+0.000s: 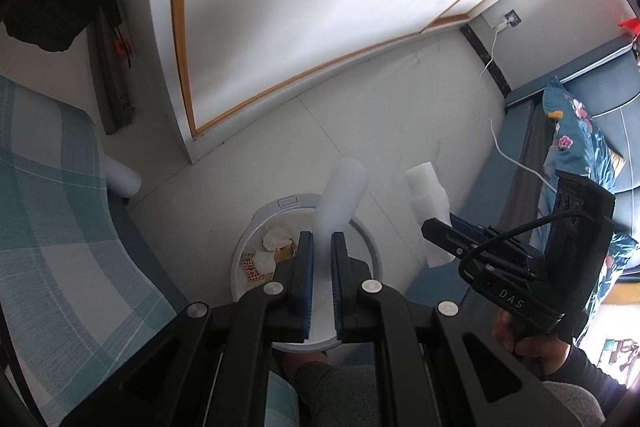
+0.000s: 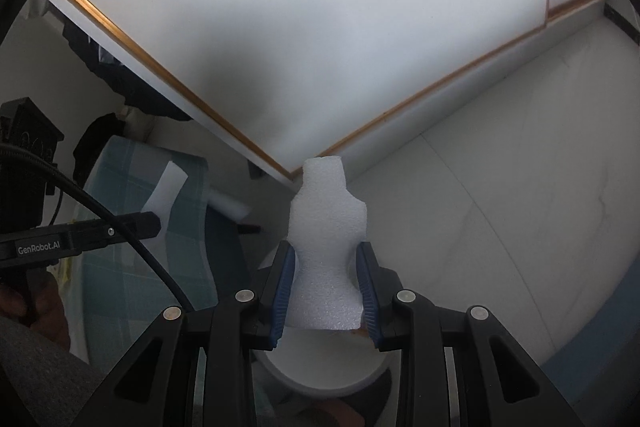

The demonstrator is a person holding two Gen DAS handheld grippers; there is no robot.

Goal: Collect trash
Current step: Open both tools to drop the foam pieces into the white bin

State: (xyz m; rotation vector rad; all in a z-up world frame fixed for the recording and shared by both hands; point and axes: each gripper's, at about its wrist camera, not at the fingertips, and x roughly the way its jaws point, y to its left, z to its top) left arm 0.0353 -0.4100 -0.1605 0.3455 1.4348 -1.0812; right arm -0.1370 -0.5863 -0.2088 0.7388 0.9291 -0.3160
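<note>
Left wrist view shows two tools and two pieces of white foam. The left tool (image 1: 322, 247) is closed narrowly on a thin foam strip (image 1: 343, 195), which stands up from between its blue pads above a round white bin (image 1: 370, 243). In the bin, crumpled tissues (image 1: 274, 239) and a printed wrapper (image 1: 250, 269) are seen, three or four scraps in all. The right tool (image 1: 430, 227) is seen at the right edge, held by a hand (image 1: 532, 339), with a thicker foam block (image 1: 426, 195) gripped in it, just beside the bin's rim and above the pale tiled floor (image 1: 400, 131). Open floor lies beyond the bin up to the white wardrobe door (image 1: 300, 7); the space is bounded on the left by a checked bed cover (image 1: 60, 207) and on the right by a blue bed frame (image 1: 500, 155). A white cable (image 1: 496, 131) is seen only here. Right wrist view alone shows the block's notched outline (image 2: 326, 247) clamped at its waist between half-open pads of the right tool (image 2: 326, 279), with the bin (image 2: 320, 371) directly below, its contents hidden. The left tool (image 2: 148, 221) appears there from the side, its strip (image 2: 166, 193) pale against the cover.
</note>
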